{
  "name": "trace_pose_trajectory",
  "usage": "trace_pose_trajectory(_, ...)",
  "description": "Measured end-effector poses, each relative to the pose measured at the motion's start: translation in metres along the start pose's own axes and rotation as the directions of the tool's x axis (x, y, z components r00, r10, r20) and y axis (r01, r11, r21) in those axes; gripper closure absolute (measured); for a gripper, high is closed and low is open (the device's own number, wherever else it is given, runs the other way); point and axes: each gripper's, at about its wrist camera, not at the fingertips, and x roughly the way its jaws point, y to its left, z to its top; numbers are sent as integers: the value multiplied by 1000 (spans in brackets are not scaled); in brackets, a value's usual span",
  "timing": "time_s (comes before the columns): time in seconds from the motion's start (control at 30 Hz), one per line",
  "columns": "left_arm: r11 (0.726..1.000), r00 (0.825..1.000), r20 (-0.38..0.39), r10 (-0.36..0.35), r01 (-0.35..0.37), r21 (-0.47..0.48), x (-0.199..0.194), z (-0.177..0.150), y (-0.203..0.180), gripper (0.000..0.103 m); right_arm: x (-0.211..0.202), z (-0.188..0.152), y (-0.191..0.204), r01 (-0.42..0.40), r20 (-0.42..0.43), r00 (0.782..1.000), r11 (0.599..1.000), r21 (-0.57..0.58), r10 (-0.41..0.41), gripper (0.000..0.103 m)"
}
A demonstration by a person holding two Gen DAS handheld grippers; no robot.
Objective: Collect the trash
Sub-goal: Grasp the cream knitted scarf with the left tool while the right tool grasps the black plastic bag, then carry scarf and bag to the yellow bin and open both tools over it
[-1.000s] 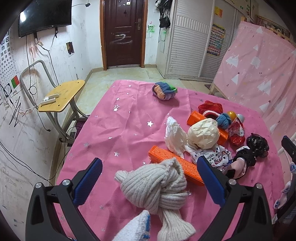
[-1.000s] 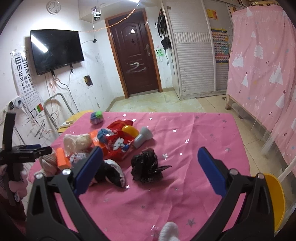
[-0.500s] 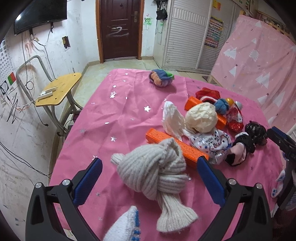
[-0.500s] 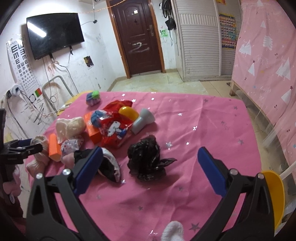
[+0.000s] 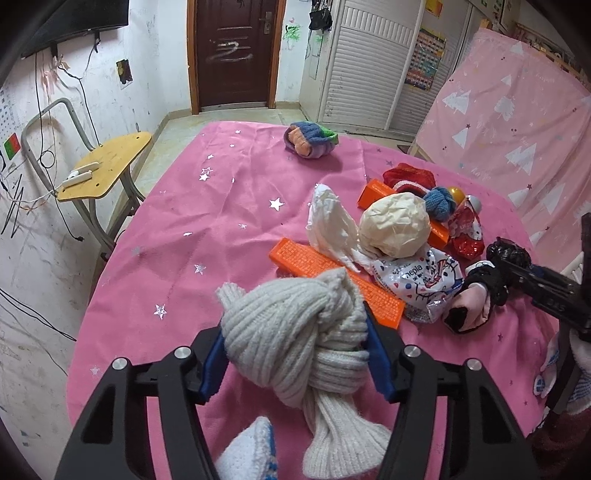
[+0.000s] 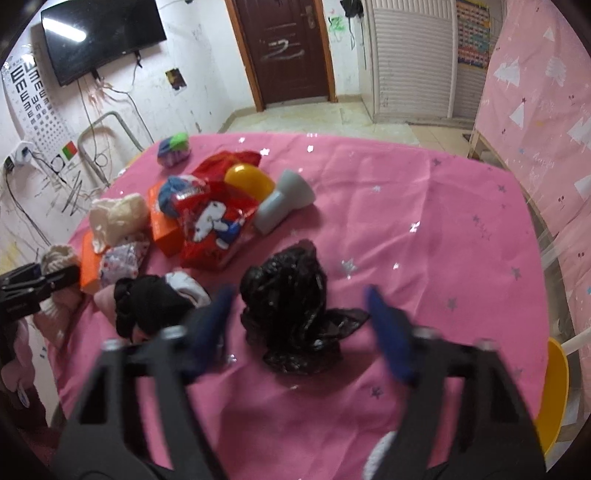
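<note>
1. Left gripper [image 5: 295, 350]: blue pads closed in on the knotted cream knit scarf [image 5: 295, 343], pressing both sides of the knot; scarf sits near the table's near edge, tail hanging toward the camera.
2. Right gripper [image 6: 299, 325]: jaws partly open, blurred, straddling the crumpled black plastic bag [image 6: 291, 295] without visible contact; nothing gripped. The bag lies mid-table on the pink star-print tablecloth [image 6: 424, 221].
3. Just past the scarf: orange ridged box [image 5: 332, 284], partly under it; any print on it too small to read.
4. White crumpled plastic bag [image 5: 332, 225] and cream paper ball [image 5: 395, 225] touching, resting on the orange box.
5. White printed wrapper [image 5: 421, 284] at the right side, text reads "nepia", cartoon cat and dots.
6. Red Hello Kitty foil bag [image 6: 214, 221] beside the yellow plastic egg [image 6: 247, 177] and the grey funnel-shaped piece [image 6: 284, 201]; writing on the foil unreadable.
7. Black-and-pink sock bundle [image 6: 147, 302] just left of the black bag, near the left jaw tip.
8. Multicolour knit ball [image 5: 310, 138] alone near the far edge.
9. Blue knit ball [image 5: 439, 201] by a red knit item [image 5: 406, 177], right side.
10. Wall: eye chart [image 6: 33, 96] with rows of "E", TV [image 6: 99, 33] above; door [image 5: 232, 51] has a scrawled "Z"-like mark.
</note>
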Motion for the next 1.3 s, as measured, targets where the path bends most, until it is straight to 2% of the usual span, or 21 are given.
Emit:
trace_pose_trajectory(0.03, 1000, 1000, -1, -5, 5, -3, -1, 0, 0, 48, 0, -1, -1, -16, 0, 1000, 1000, 2, 16, 71)
trace_pose_trajectory(0.07, 1000, 1000, 2, -6, 6, -2, -3, -1, -1, 48, 0, -2, -3, -25, 1, 1000, 1000, 8, 25, 73)
trace_pose_trajectory(0.17, 1000, 1000, 19, 1, -1, 9, -12, -1, -5, 48, -11, -5, -5, -32, 56, 998, 999, 20, 31, 74)
trace_pose_trajectory(0.4, 997, 993, 114, 15, -23, 72, -48, 13, -27, 48, -43, -9, -14, -47, 146, 988, 999, 25, 43, 74)
trace_pose_trajectory(0.53, 989, 988, 150, -28, 6, 145, -61, 26, -59, 48, -62, -10, -30, -34, 194, 981, 998, 61, 22, 74)
trace_pose_trajectory(0.67, 972, 982, 154, -113, 77, 224, -66, 39, -104, 48, -86, -17, -52, -7, 233, 972, 995, 102, -18, 74)
trace_pose_trajectory(0.93, 903, 957, 64, -281, 241, 354, -54, 51, -201, 48, -133, -44, -109, 85, 285, 947, 972, 220, -147, 74)
trace_pose_trajectory(1.07, 855, 931, 3, -366, 334, 397, -47, 48, -253, 48, -153, -61, -136, 124, 297, 932, 951, 283, -210, 74)
trace_pose_trajectory(1.3, 775, 888, -106, -447, 443, 451, -30, 34, -335, 47, -177, -91, -173, 173, 300, 906, 907, 385, -300, 74)
